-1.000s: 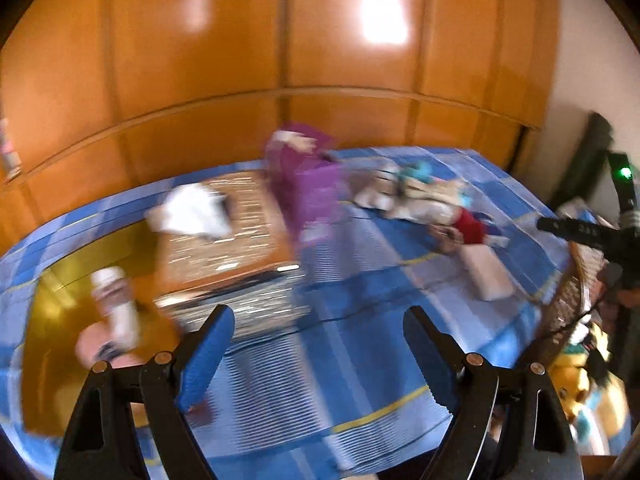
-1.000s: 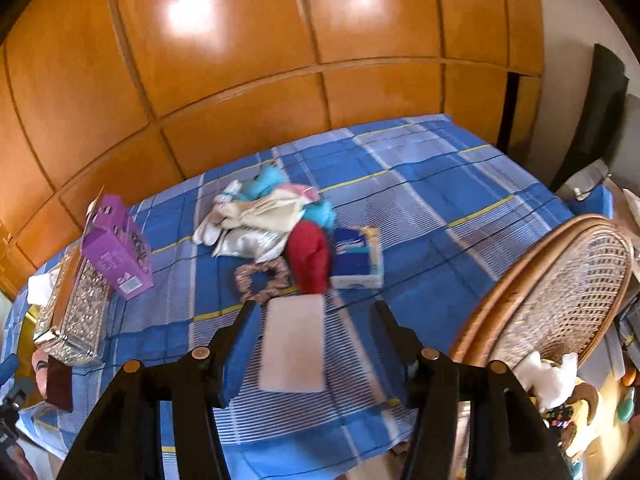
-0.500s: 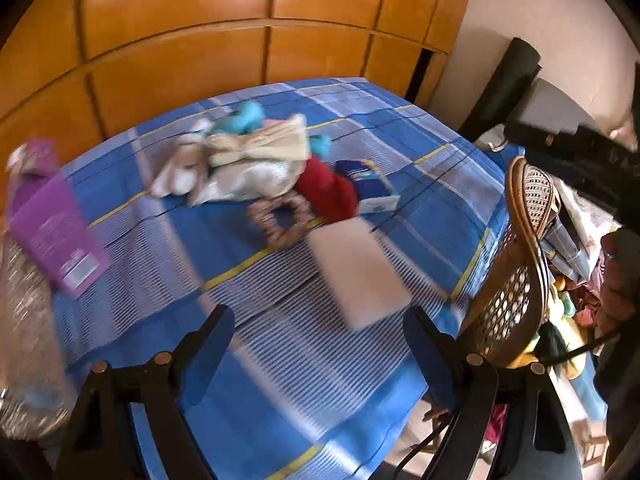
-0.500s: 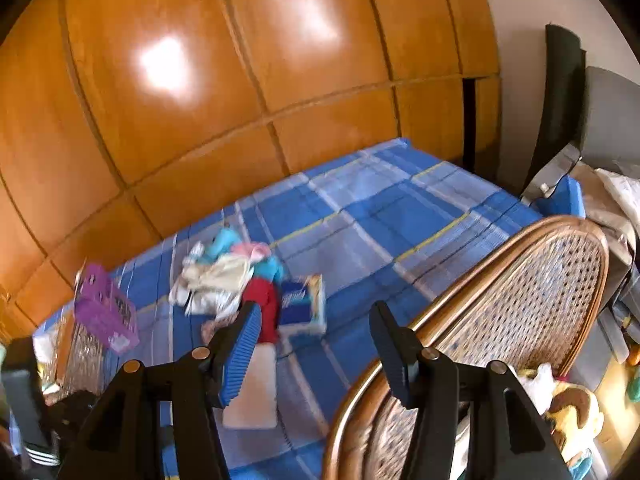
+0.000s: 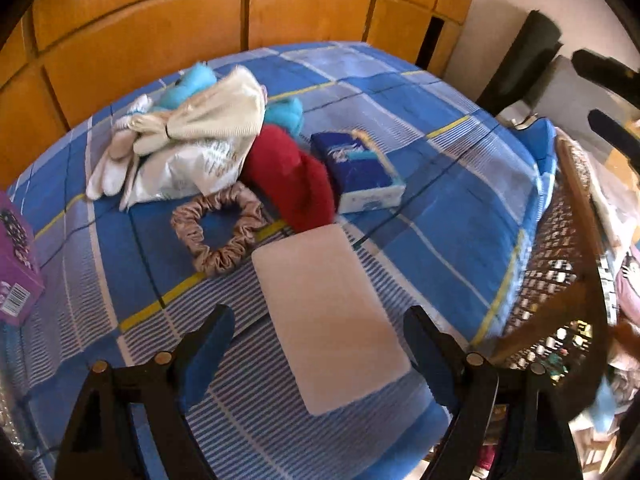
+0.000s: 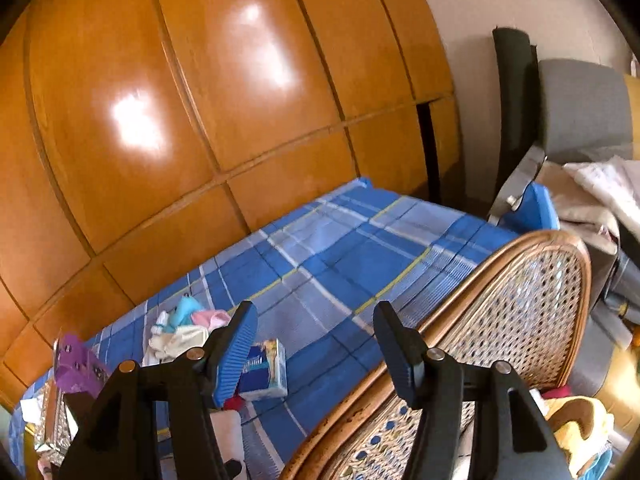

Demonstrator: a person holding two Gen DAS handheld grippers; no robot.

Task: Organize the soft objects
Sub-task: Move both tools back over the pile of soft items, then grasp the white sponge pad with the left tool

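While left gripper (image 5: 316, 344) neared pale pad (image 5: 326, 316) | both jaws spread, empty

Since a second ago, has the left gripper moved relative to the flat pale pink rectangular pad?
Yes. The left gripper swung right along the blue checked bedcover, from the purple box side; the pale pink pad now lies between its open fingers.

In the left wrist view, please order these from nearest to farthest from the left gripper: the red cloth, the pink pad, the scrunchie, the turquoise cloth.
From the left gripper:
1. Pink pad, between the fingers.
2. Scrunchie, ahead, left.
3. Red cloth, just behind the pad.
4. Turquoise cloth, far back, near the wooden wall.
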